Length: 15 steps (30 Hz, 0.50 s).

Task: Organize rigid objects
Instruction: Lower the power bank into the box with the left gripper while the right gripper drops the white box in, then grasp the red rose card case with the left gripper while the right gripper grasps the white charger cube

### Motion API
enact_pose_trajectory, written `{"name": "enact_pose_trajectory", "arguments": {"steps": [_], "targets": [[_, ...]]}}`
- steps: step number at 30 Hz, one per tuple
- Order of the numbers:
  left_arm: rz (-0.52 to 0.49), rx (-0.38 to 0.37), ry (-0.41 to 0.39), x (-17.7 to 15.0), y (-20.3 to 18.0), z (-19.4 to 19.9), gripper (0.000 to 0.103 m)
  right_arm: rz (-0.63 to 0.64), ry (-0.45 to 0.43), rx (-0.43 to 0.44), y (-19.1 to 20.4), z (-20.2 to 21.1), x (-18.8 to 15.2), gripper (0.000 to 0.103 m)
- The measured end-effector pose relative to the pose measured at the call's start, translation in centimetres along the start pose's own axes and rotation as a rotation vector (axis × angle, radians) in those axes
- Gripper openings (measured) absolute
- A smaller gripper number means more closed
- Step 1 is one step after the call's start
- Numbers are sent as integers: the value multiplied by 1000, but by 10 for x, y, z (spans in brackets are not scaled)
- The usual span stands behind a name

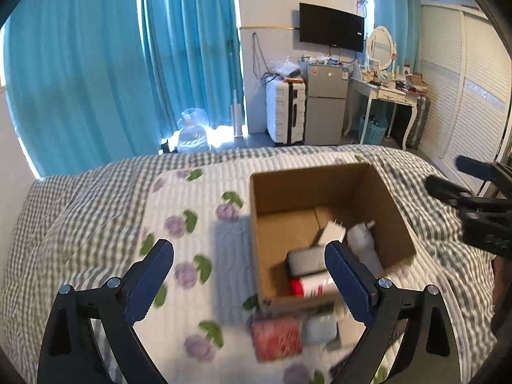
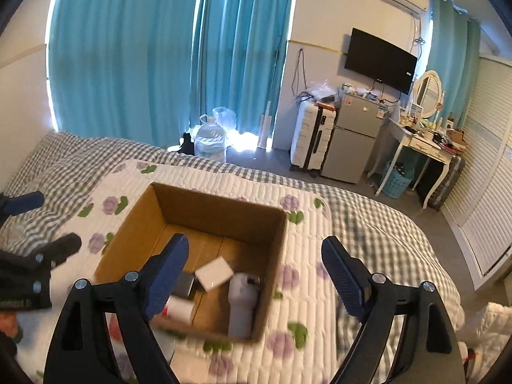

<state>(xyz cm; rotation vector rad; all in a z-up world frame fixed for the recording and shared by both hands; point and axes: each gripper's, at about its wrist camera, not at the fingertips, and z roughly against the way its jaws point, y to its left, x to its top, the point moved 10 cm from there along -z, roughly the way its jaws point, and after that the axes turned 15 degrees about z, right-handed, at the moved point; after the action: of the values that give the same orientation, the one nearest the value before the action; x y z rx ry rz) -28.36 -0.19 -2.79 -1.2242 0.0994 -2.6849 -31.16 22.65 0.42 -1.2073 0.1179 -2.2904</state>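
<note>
An open cardboard box (image 1: 393,211) (image 2: 134,224) stands on the quilted bed. Inside lie a white flat box (image 2: 213,272), a grey-white bottle (image 2: 241,304) (image 1: 361,240), a dark grey case (image 1: 305,260) and a red-and-white can (image 1: 312,284). A red box (image 1: 276,337) and a pale blue-grey item (image 1: 320,326) lie on the quilt just in front of the box. My left gripper (image 1: 249,265) is open and empty above the box's near-left corner. My right gripper (image 2: 256,262) is open and empty above the box.
The bed has a flowered white quilt (image 1: 198,224) over a grey checked cover (image 2: 377,224). Beyond it stand a white suitcase (image 1: 286,113), a small fridge (image 1: 324,108), a dressing table (image 1: 387,92) and teal curtains (image 1: 96,64). A wardrobe (image 2: 489,176) lines the right wall.
</note>
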Motion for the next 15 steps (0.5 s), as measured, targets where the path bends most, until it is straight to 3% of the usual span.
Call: {"name": "enact_pose_trajectory", "arguments": {"steps": [7, 15], "targets": [[0, 25, 12, -40, 26, 26, 100, -3, -1, 36, 25, 49, -45, 93], [118, 17, 115, -98, 42, -12, 100, -77, 33, 158, 70, 24, -93, 93]]}}
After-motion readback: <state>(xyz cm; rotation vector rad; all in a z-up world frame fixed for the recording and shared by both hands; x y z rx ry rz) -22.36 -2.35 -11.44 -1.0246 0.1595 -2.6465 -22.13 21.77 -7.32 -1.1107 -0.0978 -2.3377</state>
